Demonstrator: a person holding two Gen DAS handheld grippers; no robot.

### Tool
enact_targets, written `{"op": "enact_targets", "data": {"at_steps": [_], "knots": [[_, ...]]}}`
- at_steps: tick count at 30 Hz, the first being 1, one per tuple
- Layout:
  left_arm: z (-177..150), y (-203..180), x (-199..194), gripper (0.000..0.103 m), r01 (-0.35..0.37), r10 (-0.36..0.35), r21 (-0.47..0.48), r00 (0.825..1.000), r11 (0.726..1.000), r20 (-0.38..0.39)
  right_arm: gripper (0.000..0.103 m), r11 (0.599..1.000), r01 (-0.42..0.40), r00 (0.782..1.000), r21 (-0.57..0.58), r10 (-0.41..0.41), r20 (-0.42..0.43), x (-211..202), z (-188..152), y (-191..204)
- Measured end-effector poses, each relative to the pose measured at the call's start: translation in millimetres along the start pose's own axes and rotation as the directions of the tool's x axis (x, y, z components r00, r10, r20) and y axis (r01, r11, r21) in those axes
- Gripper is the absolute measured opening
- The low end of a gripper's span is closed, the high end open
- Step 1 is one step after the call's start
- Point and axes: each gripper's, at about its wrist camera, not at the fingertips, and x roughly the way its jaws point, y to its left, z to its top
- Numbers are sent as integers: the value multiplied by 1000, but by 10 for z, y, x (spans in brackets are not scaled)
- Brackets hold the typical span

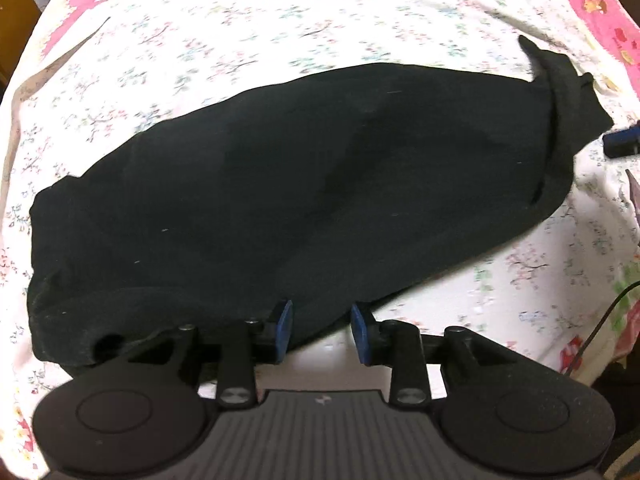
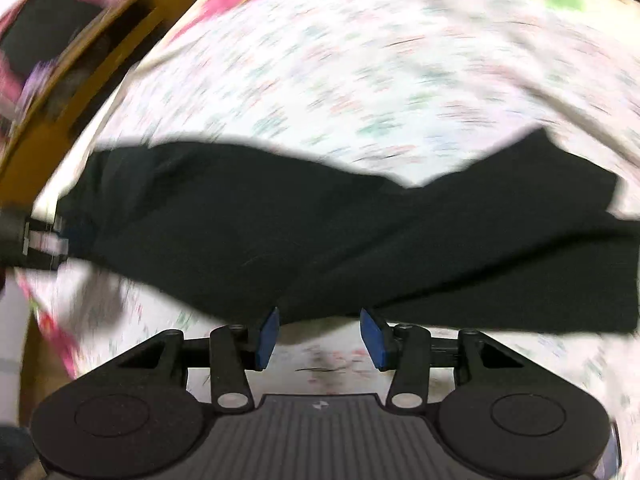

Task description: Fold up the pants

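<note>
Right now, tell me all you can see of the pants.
The pants are black, of a soft matte knit cloth with specks of lint. They lie folded into a long bundle on the floral sheet, slanting across the left view, one end rumpled with a corner sticking up. Folds and edges are uneven, not squared. Both the left gripper and the right gripper stand open at the near edge; neither grips the cloth.

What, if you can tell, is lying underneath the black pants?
The black pants lie on a white floral sheet, which shows all around them. Whatever lies directly beneath the cloth is covered and cannot be seen.
</note>
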Motion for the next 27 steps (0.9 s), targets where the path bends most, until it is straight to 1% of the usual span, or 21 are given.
{"op": "enact_targets", "data": {"at_steps": [1, 2, 3, 4, 6, 7, 8, 10, 12, 13, 16, 18, 19, 20, 22, 24, 25, 26, 27], "knots": [[34, -63, -19, 40, 6, -6, -1, 1000, 1000, 9, 33, 999, 32, 999, 29, -32, 23, -64, -1, -126], [90, -141, -47, 40, 24, -24, -9, 999, 1000, 29, 33, 996, 81, 996, 48, -83, 40, -105, 0, -252], [172, -230, -63, 40, 57, -56, -16, 997, 998, 50, 33, 988, 141, 988, 69, -145, 59, -135, 16, -412], [267, -329, -72, 40, 92, -91, -15, 993, 996, 69, 33, 981, 175, 981, 88, -182, 73, -144, 33, -545], [506, -623, -34, 41, 163, -166, 33, 979, 986, 122, 33, 961, 233, 963, 148, -250, 105, -149, 84, -931], [667, -809, 2, 41, 191, -197, 59, 969, 980, 147, 33, 954, 248, 957, 167, -269, 112, -133, 98, -1058], [818, -986, 45, 41, 238, -246, 70, 955, 969, 167, 33, 947, 266, 950, 180, -289, 118, -116, 125, -1244], [1137, -1316, 188, 41, 343, -355, 91, 911, 935, 208, 33, 936, 298, 937, 185, -324, 131, -70, 152, -1464], [1413, -1631, 353, 41, 406, -423, 121, 877, 906, 229, 33, 935, 324, 929, 146, -343, 140, -8, 185, -1609], [1540, -1793, 435, 41, 420, -445, 147, 864, 895, 238, 33, 930, 346, 923, 127, -361, 134, 48, 214, -1675], [1907, -2222, 712, 41, 436, -474, 199, 850, 878, 230, 33, 929, 350, 923, 120, -364, 125, 135, 280, -1951], [2094, -2449, 866, 41, 413, -455, 208, 860, 886, 232, 33, 928, 343, 923, 147, -362, 130, 162, 314, -2070], [2178, -2533, 959, 41, 418, -455, 194, 860, 887, 230, 33, 929, 336, 924, 158, -357, 138, 192, 342, -2148], [2187, -2509, 965, 41, 428, -459, 174, 858, 887, 228, 32, 926, 339, 921, 164, -363, 145, 205, 354, -2166], [2233, -2601, 1053, 42, 470, -489, 136, 845, 872, 218, 30, 922, 350, 916, 167, -374, 145, 249, 390, -2205], [2276, -2743, 1136, 43, 472, -489, 131, 849, 872, 201, 30, 916, 360, 908, 177, -387, 157, 238, 410, -2257], [2281, -2806, 1170, 43, 478, -495, 130, 848, 869, 192, 30, 911, 368, 904, 183, -397, 157, 222, 417, -2289], [2288, -2865, 1220, 43, 498, -512, 119, 839, 859, 182, 30, 909, 373, 903, 187, -402, 152, 203, 417, -2330], [2298, -2928, 1275, 43, 533, -542, 99, 823, 840, 169, 30, 906, 376, 902, 196, -406, 147, 169, 406, -2363]]}}
